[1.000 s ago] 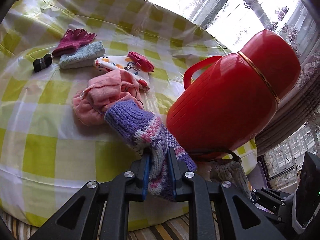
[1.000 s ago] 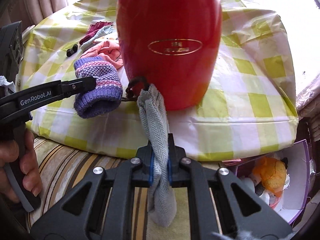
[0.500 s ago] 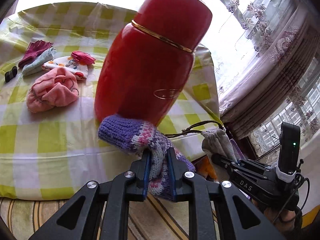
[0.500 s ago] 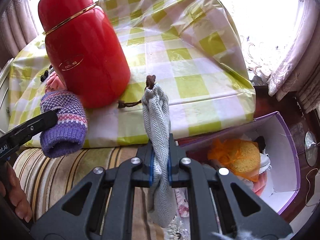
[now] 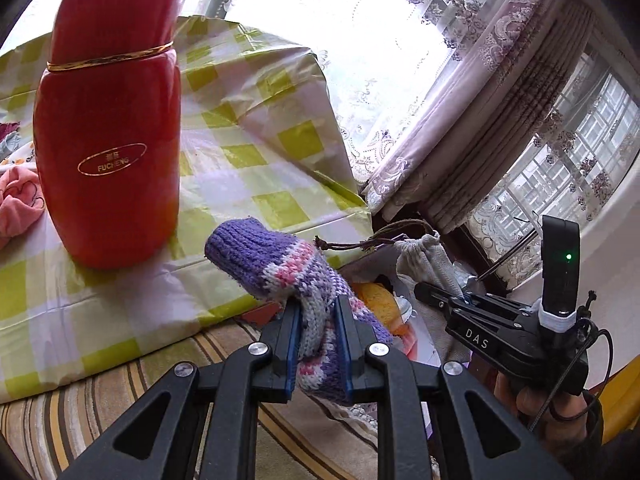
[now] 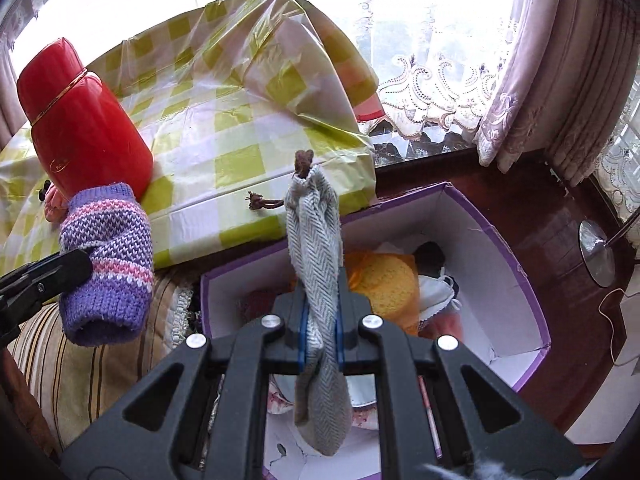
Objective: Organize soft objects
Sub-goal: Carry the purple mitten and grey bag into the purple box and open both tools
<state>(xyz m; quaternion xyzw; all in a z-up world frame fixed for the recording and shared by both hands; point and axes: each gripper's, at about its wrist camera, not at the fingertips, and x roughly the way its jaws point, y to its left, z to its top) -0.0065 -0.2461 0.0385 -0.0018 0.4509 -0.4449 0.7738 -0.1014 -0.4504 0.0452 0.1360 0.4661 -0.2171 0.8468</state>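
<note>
Grippers tilt downward: my left gripper (image 5: 318,336) pinches sock (image 5: 276,264), right gripper (image 6: 322,330) pinches pouch (image 6: 316,232) above box (image 6: 532,304).

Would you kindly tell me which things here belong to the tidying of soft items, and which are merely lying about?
Part of the job:
- purple knitted sock, in the left hand-held gripper
- grey herringbone pouch, in the right hand-held gripper
- purple-edged box
- yellow sponge in the box
- pink cloth

Lying about:
- red flask
- checked tablecloth
- curtains
</note>
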